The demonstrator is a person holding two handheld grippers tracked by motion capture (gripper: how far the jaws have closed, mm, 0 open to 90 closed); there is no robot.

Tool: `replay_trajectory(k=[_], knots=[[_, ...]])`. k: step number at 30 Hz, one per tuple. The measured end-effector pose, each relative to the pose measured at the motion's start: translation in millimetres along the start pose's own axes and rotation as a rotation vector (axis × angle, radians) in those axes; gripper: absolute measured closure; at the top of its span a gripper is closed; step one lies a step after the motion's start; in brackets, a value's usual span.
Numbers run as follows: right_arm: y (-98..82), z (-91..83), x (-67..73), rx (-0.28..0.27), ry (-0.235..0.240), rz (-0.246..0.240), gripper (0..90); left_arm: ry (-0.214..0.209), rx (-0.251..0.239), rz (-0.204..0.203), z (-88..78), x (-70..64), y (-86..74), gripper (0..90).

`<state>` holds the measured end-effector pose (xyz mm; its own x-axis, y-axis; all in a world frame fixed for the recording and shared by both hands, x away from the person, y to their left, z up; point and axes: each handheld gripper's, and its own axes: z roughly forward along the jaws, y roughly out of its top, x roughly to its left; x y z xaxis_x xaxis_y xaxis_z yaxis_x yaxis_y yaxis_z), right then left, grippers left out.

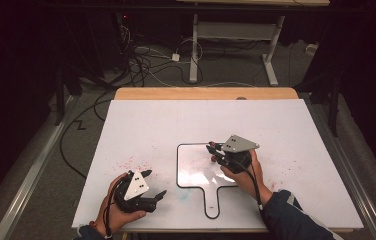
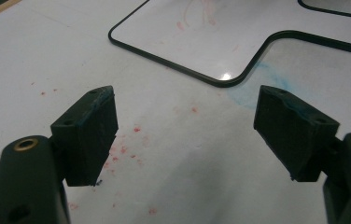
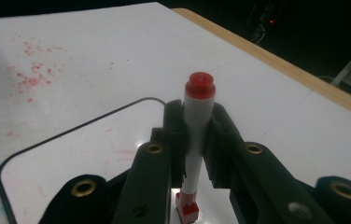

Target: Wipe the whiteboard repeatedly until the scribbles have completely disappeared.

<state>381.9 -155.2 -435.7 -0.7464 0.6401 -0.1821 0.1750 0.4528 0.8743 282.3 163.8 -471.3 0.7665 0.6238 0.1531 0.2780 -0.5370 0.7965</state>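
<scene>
A white marker (image 3: 197, 135) with a red cap stands clamped between the right hand-held gripper's (image 3: 196, 122) jaws, above the small whiteboard (image 3: 94, 149).

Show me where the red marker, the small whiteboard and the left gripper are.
red marker (image 3: 196, 126), right gripper view, white barrel
small whiteboard (image 1: 196, 170), high view, bare white face
left gripper (image 2: 185, 135), left gripper view, midway between its fingers

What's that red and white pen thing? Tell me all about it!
It is a white marker with red ends: a round red end on top and a red stepped end at the bottom. It looks like smooth plastic. It stands upright, clamped between the black fingers of the right gripper, above the black-rimmed whiteboard with a handle, which shows faint red smudges.
</scene>
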Motion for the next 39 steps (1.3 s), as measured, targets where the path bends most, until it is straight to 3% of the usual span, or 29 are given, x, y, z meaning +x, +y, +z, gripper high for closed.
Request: replay_trajectory(k=[2,4,10,14,16,20,24,27,35,37,39], knots=[[-0.6,-1.8,1.4,-0.002,0.021,0.031,81.2,0.002,-0.004,0.001,-0.6,-0.1,0.3,20.8],[-1.1,-2.3,8.6,-0.022,0.088,0.059,81.2,0.004,-0.009,-0.001,-0.8,0.1,0.5,20.8],[3.9,-1.0,34.3,-0.03,0.196,0.026,81.2,0.005,-0.012,0.002,-1.9,-0.3,0.4,20.8],[5.5,3.1,32.9,-0.036,0.184,-0.002,81.3,0.007,-0.014,-0.003,-2.3,0.4,0.1,20.8],[5.6,5.7,24.0,-0.029,0.128,-0.017,81.3,0.007,-0.014,-0.002,-2.3,0.4,0.2,20.8],[2.5,11.7,-2.6,-0.032,0.041,0.034,81.3,0.006,-0.013,-0.006,-1.6,0.7,0.1,20.8],[4.4,17.8,-6.6,-0.03,0.008,0.036,81.3,0.005,-0.015,-0.008,-1.6,0.9,0.2,20.8],[8.1,23.0,1.4,-0.033,0.031,0.027,81.3,0.005,-0.016,-0.006,-2.2,1.0,0.2,20.8],[14.5,27.0,34.1,-0.056,0.204,0.064,81.2,0.003,-0.019,-0.009,-2.7,0.8,0.0,20.8],[16.5,27.8,36.4,-0.047,0.211,0.053,81.3,0.003,-0.019,-0.01,-2.9,0.8,0.2,20.8],[17.8,28.9,34.0,-0.039,0.185,0.026,81.3,0.004,-0.021,-0.009,-3.2,0.7,0.2,20.8]])
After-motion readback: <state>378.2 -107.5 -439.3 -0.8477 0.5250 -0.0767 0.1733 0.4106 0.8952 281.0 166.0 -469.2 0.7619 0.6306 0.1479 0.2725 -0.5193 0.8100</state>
